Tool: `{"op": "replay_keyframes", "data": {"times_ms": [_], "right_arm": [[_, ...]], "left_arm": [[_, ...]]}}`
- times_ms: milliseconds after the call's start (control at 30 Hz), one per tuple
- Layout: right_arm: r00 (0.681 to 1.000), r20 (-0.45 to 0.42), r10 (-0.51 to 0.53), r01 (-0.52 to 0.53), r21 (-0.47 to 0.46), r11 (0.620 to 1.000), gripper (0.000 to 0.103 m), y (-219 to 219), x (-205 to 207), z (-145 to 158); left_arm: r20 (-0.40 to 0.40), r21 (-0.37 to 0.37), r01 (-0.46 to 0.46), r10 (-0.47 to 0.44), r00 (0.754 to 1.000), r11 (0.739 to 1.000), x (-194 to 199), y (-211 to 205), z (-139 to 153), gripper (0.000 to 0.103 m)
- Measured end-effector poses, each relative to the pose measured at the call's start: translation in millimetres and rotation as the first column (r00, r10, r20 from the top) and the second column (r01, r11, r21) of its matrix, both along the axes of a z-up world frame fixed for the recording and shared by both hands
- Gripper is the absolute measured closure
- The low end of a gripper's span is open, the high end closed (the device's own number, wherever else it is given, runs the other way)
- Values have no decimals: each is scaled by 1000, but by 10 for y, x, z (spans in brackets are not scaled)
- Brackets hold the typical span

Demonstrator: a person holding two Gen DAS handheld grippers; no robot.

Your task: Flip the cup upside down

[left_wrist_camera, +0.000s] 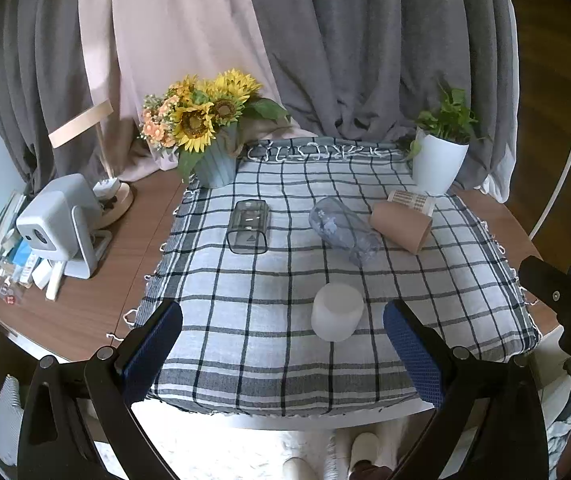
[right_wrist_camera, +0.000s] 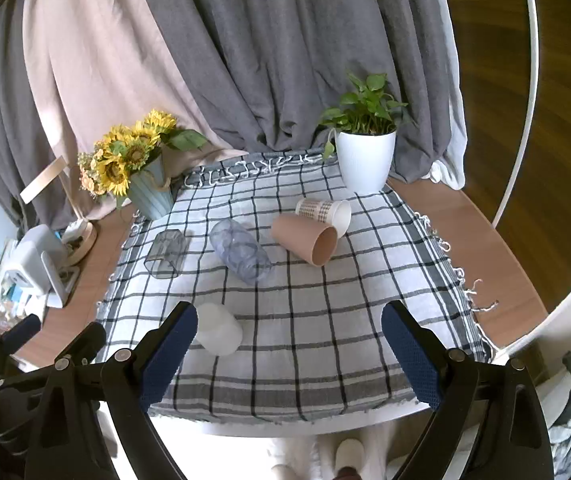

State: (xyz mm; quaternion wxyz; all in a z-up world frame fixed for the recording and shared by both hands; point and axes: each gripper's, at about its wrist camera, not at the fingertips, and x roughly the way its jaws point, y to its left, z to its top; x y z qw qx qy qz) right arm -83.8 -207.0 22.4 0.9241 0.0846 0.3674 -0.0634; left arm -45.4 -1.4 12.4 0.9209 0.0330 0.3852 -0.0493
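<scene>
Several cups sit on a checked cloth point(left_wrist_camera: 269, 364). A white cup point(left_wrist_camera: 336, 311) stands upside down near the front, also in the right wrist view point(right_wrist_camera: 218, 329). A clear bluish cup point(left_wrist_camera: 343, 230) point(right_wrist_camera: 240, 250), a tan cup point(left_wrist_camera: 401, 227) point(right_wrist_camera: 305, 240), a patterned white cup point(left_wrist_camera: 411, 201) point(right_wrist_camera: 324, 211) and a smoky square cup point(left_wrist_camera: 248, 227) point(right_wrist_camera: 165, 254) lie on their sides. My left gripper point(left_wrist_camera: 283, 356) is open and empty, just in front of the white cup. My right gripper point(right_wrist_camera: 289, 360) is open and empty, to the right of the white cup.
A sunflower vase point(left_wrist_camera: 215, 160) stands at the cloth's back left, a white potted plant point(left_wrist_camera: 437, 164) at the back right. A small white device point(left_wrist_camera: 59, 224) and clutter sit on the wooden table point(left_wrist_camera: 85, 312) at left. Grey curtains hang behind.
</scene>
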Motion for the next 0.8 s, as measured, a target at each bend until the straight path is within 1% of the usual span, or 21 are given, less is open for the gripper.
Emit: {"op": "replay_keyframes", "data": {"times_ms": [233, 800], "right_arm": [[1000, 2, -3, 3, -1, 1000, 9, 11, -33, -2], [1000, 2, -6, 6, -5, 1000, 9, 30, -60, -3]], "left_arm": [[0, -5, 14, -14, 1000, 1000, -14, 11, 12, 0], [-2, -9, 14, -14, 1000, 1000, -19, 11, 13, 0]]}}
